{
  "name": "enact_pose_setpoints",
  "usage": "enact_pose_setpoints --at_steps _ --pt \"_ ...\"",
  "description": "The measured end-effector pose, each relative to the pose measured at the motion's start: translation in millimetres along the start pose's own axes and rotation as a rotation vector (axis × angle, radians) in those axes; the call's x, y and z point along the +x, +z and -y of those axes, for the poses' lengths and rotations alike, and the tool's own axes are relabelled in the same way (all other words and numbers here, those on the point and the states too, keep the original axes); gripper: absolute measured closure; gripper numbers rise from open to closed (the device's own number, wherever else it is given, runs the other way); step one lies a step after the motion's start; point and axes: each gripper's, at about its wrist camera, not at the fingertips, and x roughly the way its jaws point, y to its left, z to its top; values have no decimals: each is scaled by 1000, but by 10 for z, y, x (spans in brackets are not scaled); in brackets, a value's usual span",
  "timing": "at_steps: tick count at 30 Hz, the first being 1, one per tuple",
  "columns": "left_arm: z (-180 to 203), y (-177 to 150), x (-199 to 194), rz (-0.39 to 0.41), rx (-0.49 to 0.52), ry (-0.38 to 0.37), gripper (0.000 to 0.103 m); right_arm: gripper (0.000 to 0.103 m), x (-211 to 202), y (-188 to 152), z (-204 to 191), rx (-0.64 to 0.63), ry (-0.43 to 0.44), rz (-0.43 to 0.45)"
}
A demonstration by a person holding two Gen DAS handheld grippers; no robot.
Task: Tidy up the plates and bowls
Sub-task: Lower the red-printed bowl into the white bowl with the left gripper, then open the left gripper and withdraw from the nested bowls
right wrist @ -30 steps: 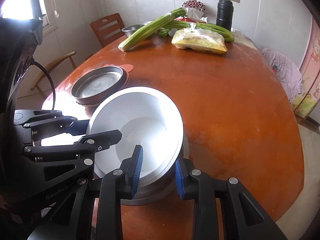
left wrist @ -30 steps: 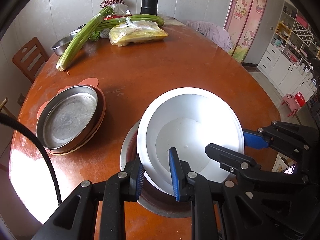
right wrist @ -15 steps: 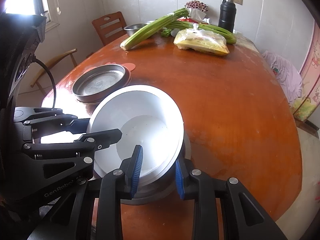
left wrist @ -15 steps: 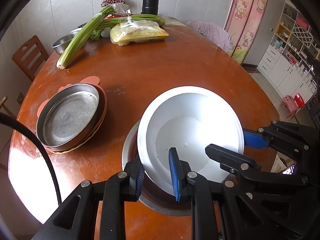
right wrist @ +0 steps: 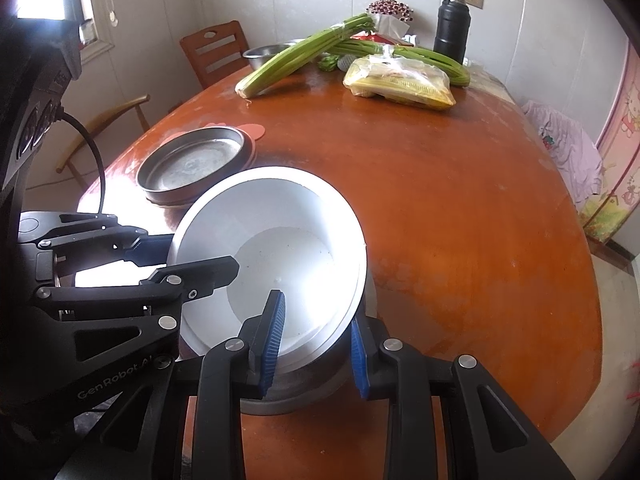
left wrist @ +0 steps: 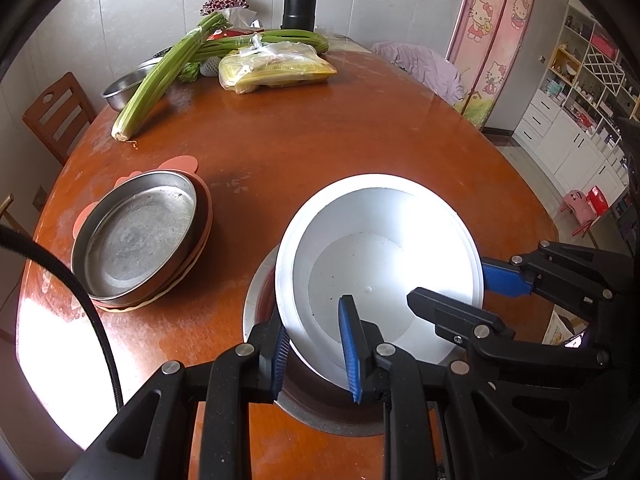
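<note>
1. Left gripper (left wrist: 314, 350) is clamped narrow on the near-left rim of the white bowl (left wrist: 384, 268), one blue pad inside the wall and one outside; pinching the thin rim is probably the only sure hold on so wide a vessel.
2. Right gripper (right wrist: 316, 338) grips the same bowl's rim on the opposite near side in the same way, its jaws drawn close. Two holds likely keep the bowl from swinging.
3. That white bowl sits tilted, its far edge raised, inside a steel bowl (left wrist: 260, 304) that rests on the surface (left wrist: 340, 140). Whether the two touch all round is not clear. The tilt suggests nesting is in hand and not yet settled.
4. To the left, a steel plate (left wrist: 136, 236) lies stacked on a brown dish with a pink mat beneath, near but apart from the bowls: plates in one pile, bowls in another, it seems.
5. Celery (left wrist: 160, 76), a bagged food packet (left wrist: 276, 68), a black flask (left wrist: 300, 0) and another steel bowl (left wrist: 124, 88) stand well away at the far edge.
</note>
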Motion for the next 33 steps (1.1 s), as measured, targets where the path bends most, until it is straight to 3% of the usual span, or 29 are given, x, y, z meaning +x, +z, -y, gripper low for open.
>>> enact_pose_setpoints --at_steps 33 --pt "-41 -9 -119 35 -12 0 79 69 -123 15 60 30 -41 52"
